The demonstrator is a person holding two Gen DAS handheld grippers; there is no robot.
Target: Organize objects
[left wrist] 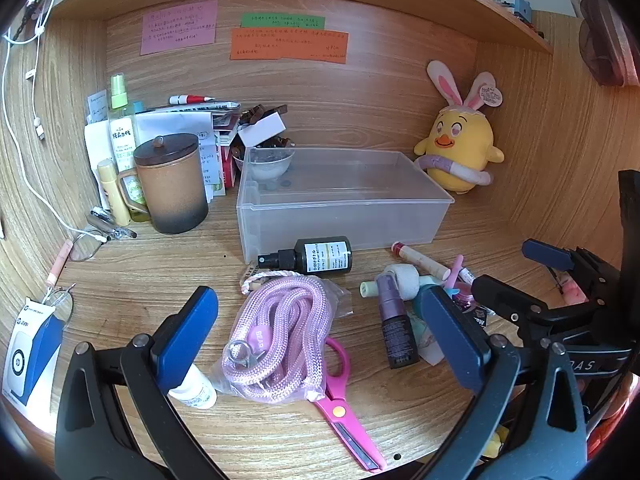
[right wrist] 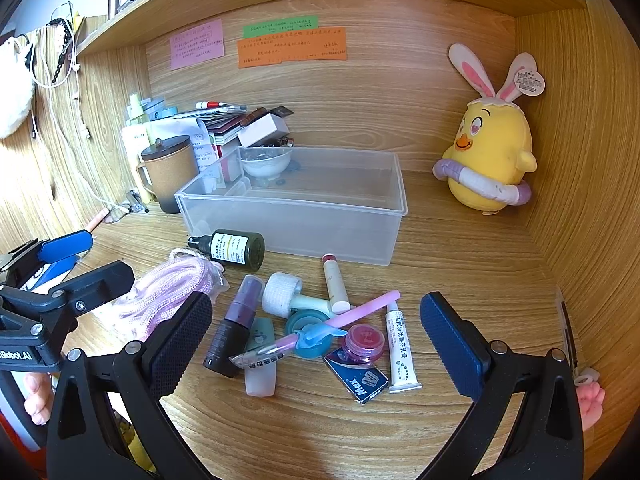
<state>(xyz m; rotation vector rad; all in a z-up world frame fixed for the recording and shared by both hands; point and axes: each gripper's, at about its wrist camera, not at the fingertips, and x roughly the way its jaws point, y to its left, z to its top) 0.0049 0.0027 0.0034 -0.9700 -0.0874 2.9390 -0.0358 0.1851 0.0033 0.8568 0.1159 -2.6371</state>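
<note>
An empty clear plastic bin [left wrist: 344, 216] [right wrist: 296, 224] stands mid-desk. In front of it lie a dark spray bottle [left wrist: 316, 258] [right wrist: 236, 250], a bagged pink rope [left wrist: 280, 340] [right wrist: 172, 288], pink scissors [left wrist: 340, 408], a purple spray bottle [left wrist: 394, 320] [right wrist: 234, 328], a white roller [right wrist: 282, 292], a lip balm tube [right wrist: 334, 280], a pink jar [right wrist: 364, 340], a white ointment tube [right wrist: 400, 352] and a blue staple box [right wrist: 360, 380]. My left gripper [left wrist: 316, 296] [right wrist: 96, 260] hovers open over the rope. My right gripper [right wrist: 316, 304] [left wrist: 514, 270] hovers open over the small items. Neither holds anything.
A lidded brown mug [left wrist: 172, 184], bottles, stacked papers and a bowl [left wrist: 266, 164] crowd the back left. Glasses [left wrist: 86, 246] and a blue-white box [left wrist: 32, 356] lie at the left. A yellow chick plush [right wrist: 488, 152] sits back right. Wooden walls and a shelf enclose the desk.
</note>
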